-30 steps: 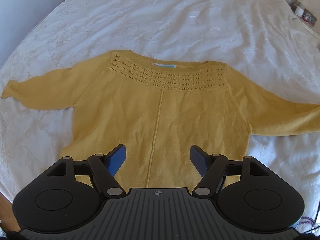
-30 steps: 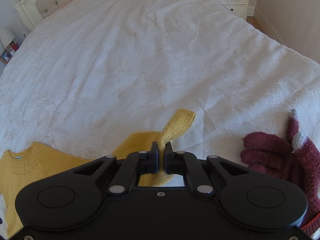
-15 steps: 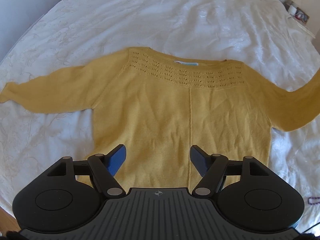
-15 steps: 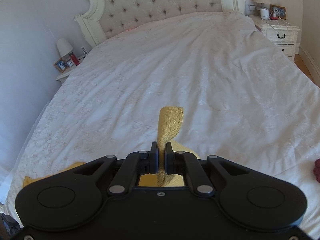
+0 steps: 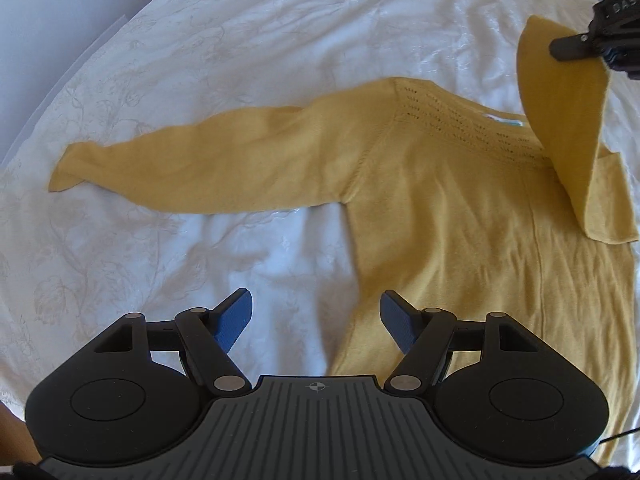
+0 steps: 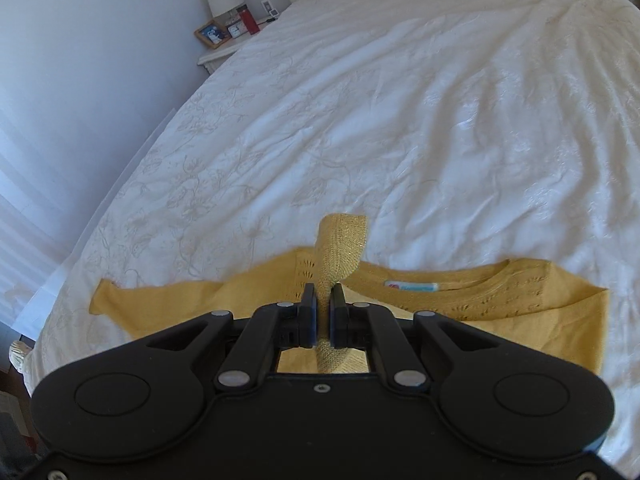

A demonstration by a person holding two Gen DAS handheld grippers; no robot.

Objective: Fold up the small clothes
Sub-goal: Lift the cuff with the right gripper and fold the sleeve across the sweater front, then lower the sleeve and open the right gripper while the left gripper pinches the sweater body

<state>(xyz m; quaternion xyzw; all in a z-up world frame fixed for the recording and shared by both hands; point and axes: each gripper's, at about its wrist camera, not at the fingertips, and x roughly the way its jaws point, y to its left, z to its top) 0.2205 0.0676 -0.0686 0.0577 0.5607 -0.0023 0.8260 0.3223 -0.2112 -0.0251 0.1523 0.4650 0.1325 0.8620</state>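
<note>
Yellow sweater (image 5: 460, 216) lies flat on white bed (image 5: 280, 40), front up, neckline toward the headboard. Right gripper (image 6: 323, 312) is clamped tight on one sleeve (image 6: 340, 248), cuff sticking up past the jaws; in the left view that sleeve is lifted and folded in over the sweater's body. Other sleeve (image 5: 192, 164) lies stretched out flat on the bed. Left gripper (image 5: 316, 320) hangs wide apart over the sweater's hem edge, holding nothing. Nightstand (image 6: 224, 46) beside bed.
</note>
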